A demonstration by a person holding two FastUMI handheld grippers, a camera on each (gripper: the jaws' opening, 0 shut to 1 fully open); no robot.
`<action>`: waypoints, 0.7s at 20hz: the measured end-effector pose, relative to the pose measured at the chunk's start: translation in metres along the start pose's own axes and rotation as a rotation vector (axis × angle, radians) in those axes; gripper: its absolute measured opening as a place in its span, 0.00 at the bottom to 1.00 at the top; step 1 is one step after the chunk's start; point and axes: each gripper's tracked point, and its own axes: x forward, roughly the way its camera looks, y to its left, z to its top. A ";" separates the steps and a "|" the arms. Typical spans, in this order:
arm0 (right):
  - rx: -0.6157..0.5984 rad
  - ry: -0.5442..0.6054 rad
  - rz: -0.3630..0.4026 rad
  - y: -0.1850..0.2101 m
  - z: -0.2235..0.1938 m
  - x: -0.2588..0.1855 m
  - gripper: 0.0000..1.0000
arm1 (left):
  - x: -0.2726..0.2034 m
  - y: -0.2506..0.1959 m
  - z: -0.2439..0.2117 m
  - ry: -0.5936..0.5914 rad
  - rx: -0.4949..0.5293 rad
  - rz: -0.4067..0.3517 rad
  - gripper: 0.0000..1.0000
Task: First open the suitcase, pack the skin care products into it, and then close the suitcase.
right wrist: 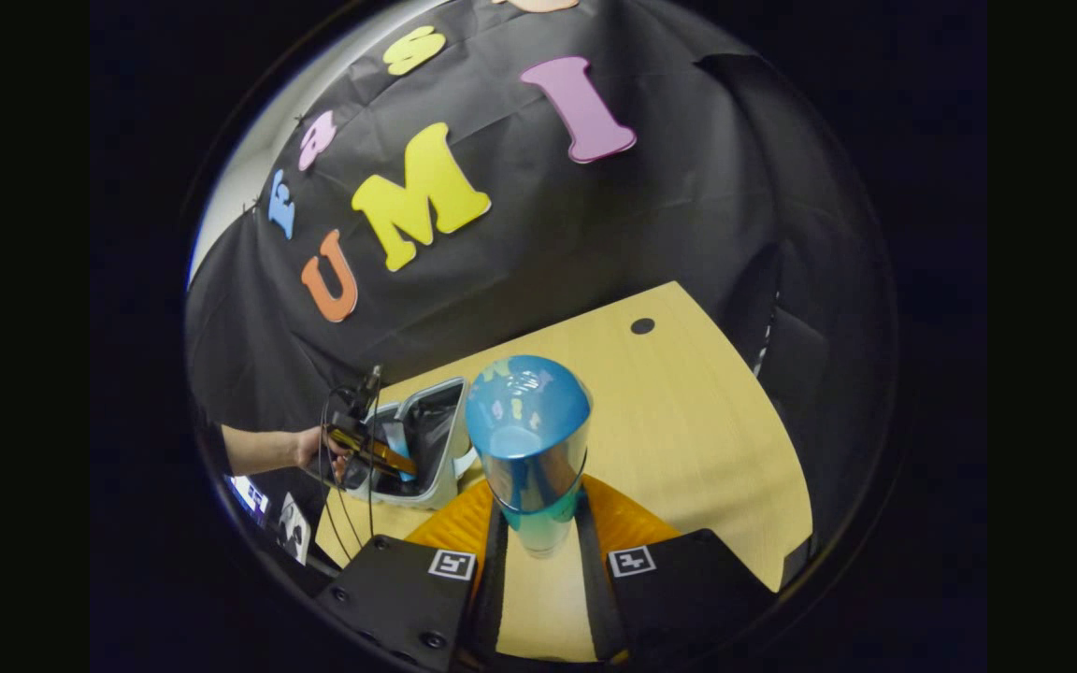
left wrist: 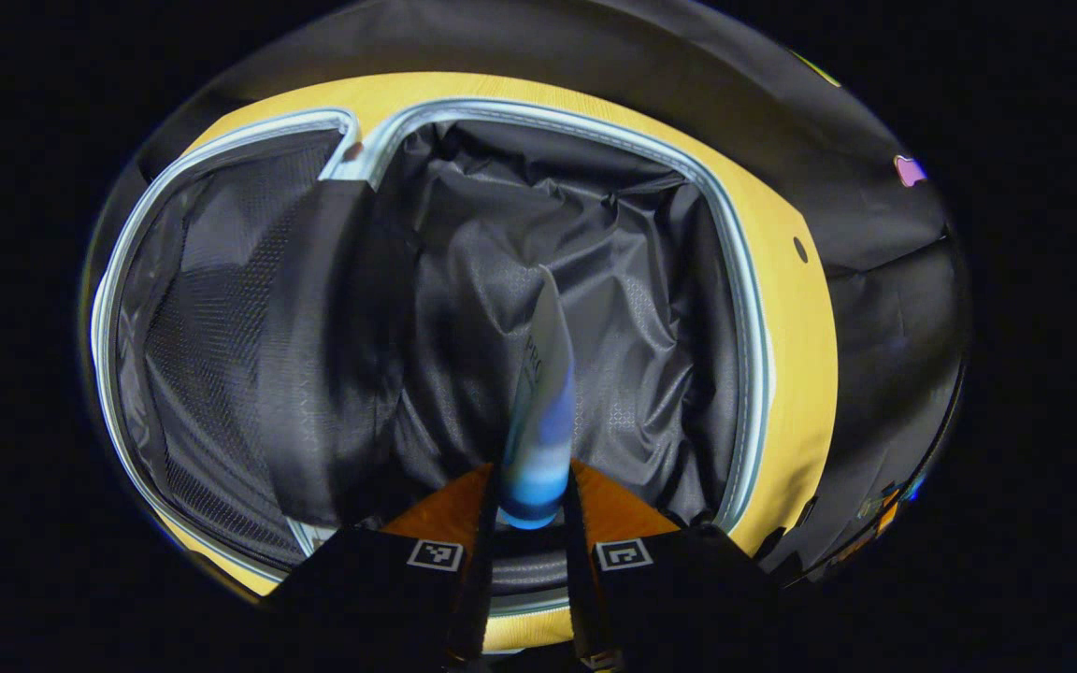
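Wooden table [right wrist: 688,421]; blurred tube [left wrist: 543,411] over open suitcase [left wrist: 782,308].

Left gripper view: dim overall; the crinkled dark fabric lining [left wrist: 595,280] of the open suitcase carries soft sheen on its folds and deep shadow at the centre. The blue-and-white squeeze tube [left wrist: 538,421] close to the lens is blurred. Right gripper view: evenly lit pale wooden tabletop [right wrist: 688,411]; the glossy blue-capped clear bottle [right wrist: 527,430] shows specular reflections. Both views bend strongly at the rims, where brightness falls off
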 end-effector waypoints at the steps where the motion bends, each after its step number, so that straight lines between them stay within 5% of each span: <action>1: -0.005 -0.007 -0.005 -0.001 0.001 -0.002 0.35 | 0.003 0.000 -0.002 0.022 0.000 0.004 0.37; 6: 0.000 -0.002 0.025 0.013 0.004 -0.003 0.35 | 0.013 0.001 -0.012 0.140 0.003 0.033 0.38; 7: -0.010 0.002 0.035 0.017 0.003 -0.002 0.35 | 0.013 0.001 -0.017 0.175 -0.008 0.040 0.45; 9: -0.028 0.015 0.058 0.026 0.003 -0.003 0.35 | 0.014 0.000 -0.015 0.188 0.000 0.046 0.38; 14: -0.101 0.114 0.161 0.076 -0.001 0.007 0.35 | 0.011 -0.008 -0.015 0.150 -0.036 0.010 0.40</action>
